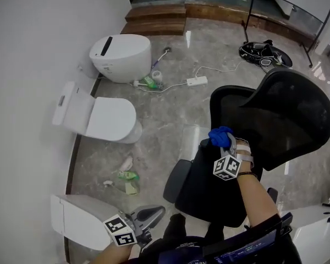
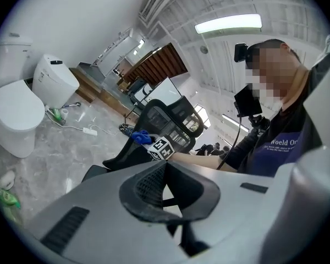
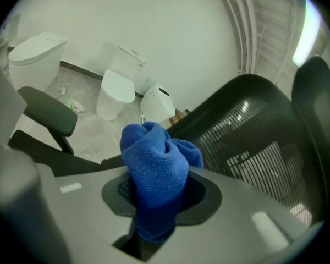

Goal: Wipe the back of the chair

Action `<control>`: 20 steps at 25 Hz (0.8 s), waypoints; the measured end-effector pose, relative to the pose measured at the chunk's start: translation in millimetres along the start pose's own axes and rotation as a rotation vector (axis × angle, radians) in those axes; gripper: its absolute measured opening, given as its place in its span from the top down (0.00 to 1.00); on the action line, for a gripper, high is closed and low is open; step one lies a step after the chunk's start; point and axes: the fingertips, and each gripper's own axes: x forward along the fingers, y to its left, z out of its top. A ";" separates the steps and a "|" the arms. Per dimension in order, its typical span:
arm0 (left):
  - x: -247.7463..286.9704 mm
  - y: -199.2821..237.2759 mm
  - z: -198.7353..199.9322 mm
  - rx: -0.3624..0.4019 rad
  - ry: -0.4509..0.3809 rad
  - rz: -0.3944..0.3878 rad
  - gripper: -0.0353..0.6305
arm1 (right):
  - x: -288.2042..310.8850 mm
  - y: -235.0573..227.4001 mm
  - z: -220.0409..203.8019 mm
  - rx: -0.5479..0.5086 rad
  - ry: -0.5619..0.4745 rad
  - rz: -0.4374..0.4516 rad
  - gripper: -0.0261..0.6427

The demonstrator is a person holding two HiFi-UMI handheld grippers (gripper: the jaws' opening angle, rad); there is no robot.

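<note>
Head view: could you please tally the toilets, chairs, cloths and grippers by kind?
Toilets: 3
Chair: 1
Blue cloth: 1
Grippers: 2, the left gripper and the right gripper
Total: 7

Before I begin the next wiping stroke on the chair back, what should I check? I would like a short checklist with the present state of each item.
1. Blue cloth clamped in the right hand-held gripper: ok, its jaws are shut on it.
2. Blue cloth touching the chair back: cannot tell; in the head view it sits at the edge of the chair back.
3. Left hand-held gripper empty: ok, shut on nothing.
4. Left hand-held gripper steadying the chair back: not ok; it hangs low, apart from it.
5. Chair back free of hanging things: ok.
</note>
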 end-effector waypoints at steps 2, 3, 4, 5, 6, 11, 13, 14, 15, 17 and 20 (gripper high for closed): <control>17.2 -10.9 2.7 0.009 0.010 -0.022 0.94 | -14.5 -10.1 -32.2 0.011 0.030 -0.011 0.78; 28.9 -19.3 3.3 0.017 0.017 -0.035 0.94 | -24.2 -16.6 -52.2 0.017 0.046 -0.018 0.78; 41.8 -28.6 3.0 0.026 0.026 -0.049 0.94 | -34.9 -23.3 -74.4 0.022 0.063 -0.027 0.78; 55.3 -37.8 1.8 0.034 0.035 -0.064 0.94 | -46.3 -29.5 -97.8 0.029 0.082 -0.037 0.78; 68.9 -47.0 -0.4 0.041 0.046 -0.080 0.94 | -58.2 -35.2 -122.1 0.039 0.103 -0.048 0.78; 138.6 -98.8 -19.3 0.072 0.114 -0.172 0.94 | -120.4 -60.4 -247.6 0.110 0.226 -0.101 0.78; 164.6 -119.4 -29.0 0.079 0.143 -0.211 0.94 | -144.7 -68.9 -295.3 0.137 0.276 -0.120 0.78; 176.1 -128.7 -34.3 0.081 0.155 -0.228 0.94 | -155.8 -72.4 -317.1 0.150 0.299 -0.129 0.78; 185.9 -137.1 -39.7 0.082 0.165 -0.242 0.94 | -165.7 -74.9 -336.8 0.163 0.322 -0.137 0.78; 199.1 -149.3 -49.4 0.082 0.177 -0.261 0.94 | -180.8 -76.4 -366.6 0.196 0.360 -0.148 0.78; 202.5 -152.0 -58.1 0.078 0.176 -0.260 0.94 | -184.8 -69.3 -365.1 0.215 0.350 -0.142 0.78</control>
